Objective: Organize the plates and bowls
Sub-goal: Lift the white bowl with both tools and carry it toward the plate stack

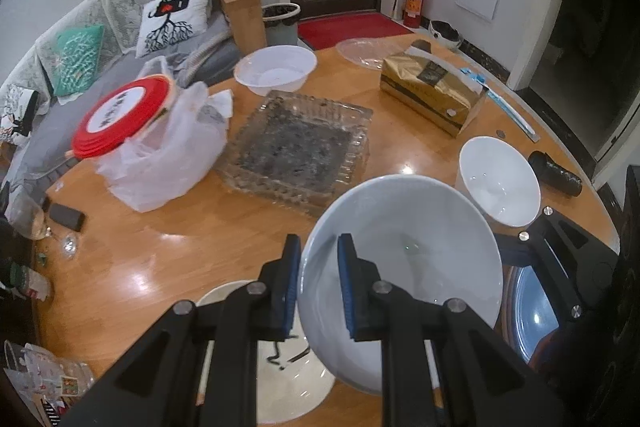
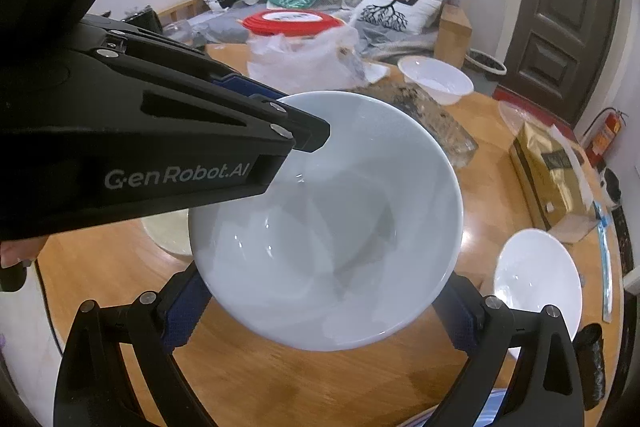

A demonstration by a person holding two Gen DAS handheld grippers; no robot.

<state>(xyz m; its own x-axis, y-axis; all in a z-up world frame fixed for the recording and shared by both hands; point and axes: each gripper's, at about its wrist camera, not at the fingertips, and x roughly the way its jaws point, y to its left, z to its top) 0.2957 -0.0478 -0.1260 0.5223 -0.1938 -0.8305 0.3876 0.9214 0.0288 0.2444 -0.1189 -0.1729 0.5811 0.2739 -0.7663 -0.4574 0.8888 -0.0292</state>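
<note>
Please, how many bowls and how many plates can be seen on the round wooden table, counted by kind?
White ceramic bowls: 2, one lifted, one standing
White thin plastic bowl: 1
Plates: 2, one cream with a dark mark, one blue and mostly hidden
Total: 5

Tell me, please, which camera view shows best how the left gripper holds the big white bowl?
The left wrist view: the left gripper pinches the big white bowl at its rim, one pad inside, one outside. The right wrist view shows the same gripper only from the side, over the bowl's far rim.
</note>
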